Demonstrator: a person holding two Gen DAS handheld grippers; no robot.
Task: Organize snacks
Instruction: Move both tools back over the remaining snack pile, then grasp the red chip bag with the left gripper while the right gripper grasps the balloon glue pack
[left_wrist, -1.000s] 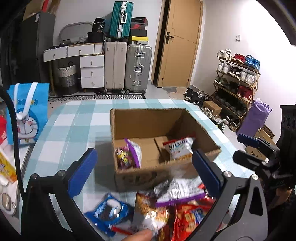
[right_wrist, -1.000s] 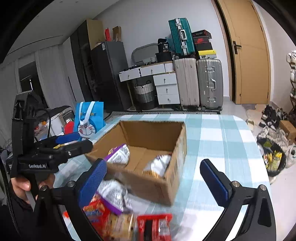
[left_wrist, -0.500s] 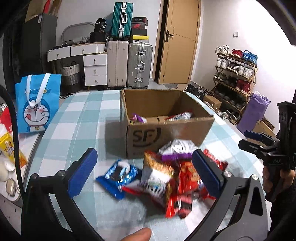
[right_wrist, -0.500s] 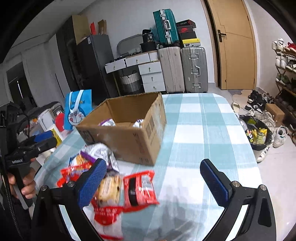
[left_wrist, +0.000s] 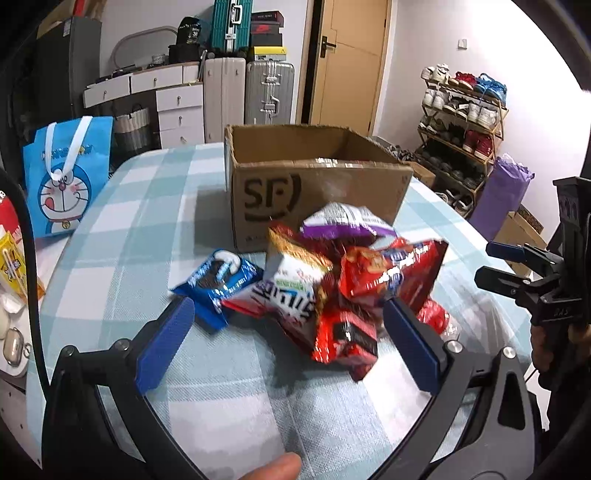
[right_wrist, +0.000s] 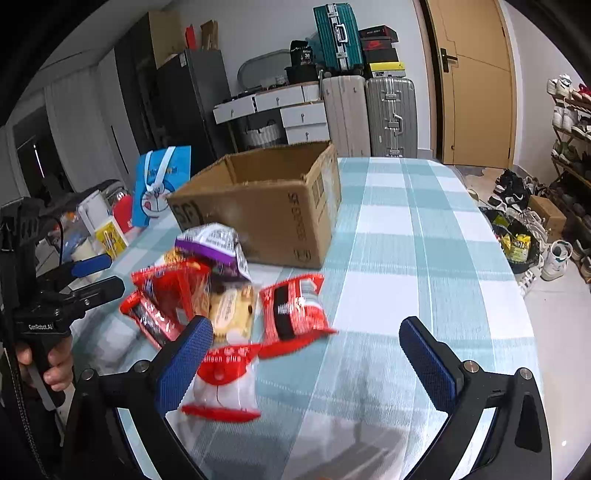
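Note:
A brown cardboard box (left_wrist: 317, 192) marked SF stands open on the checked table; it also shows in the right wrist view (right_wrist: 266, 206). A pile of snack packets lies in front of it: a blue cookie packet (left_wrist: 218, 280), a purple and silver bag (left_wrist: 343, 221), red bags (left_wrist: 391, 273) and a red packet (right_wrist: 291, 314). My left gripper (left_wrist: 288, 343) is open and empty just before the pile. My right gripper (right_wrist: 306, 362) is open and empty over the pile's right side; a red and white packet (right_wrist: 225, 384) lies by its left finger.
A blue cartoon gift bag (left_wrist: 66, 177) stands at the table's left edge beside small items. Suitcases (left_wrist: 251, 92) and drawers line the back wall. A shoe rack (left_wrist: 461, 122) stands to the right. The checked cloth (right_wrist: 424, 258) stretches right of the box.
Both grippers have pulled back and dropped lower, away from the box. The snack pile now sits closer and larger in both views. Both grippers stay open.

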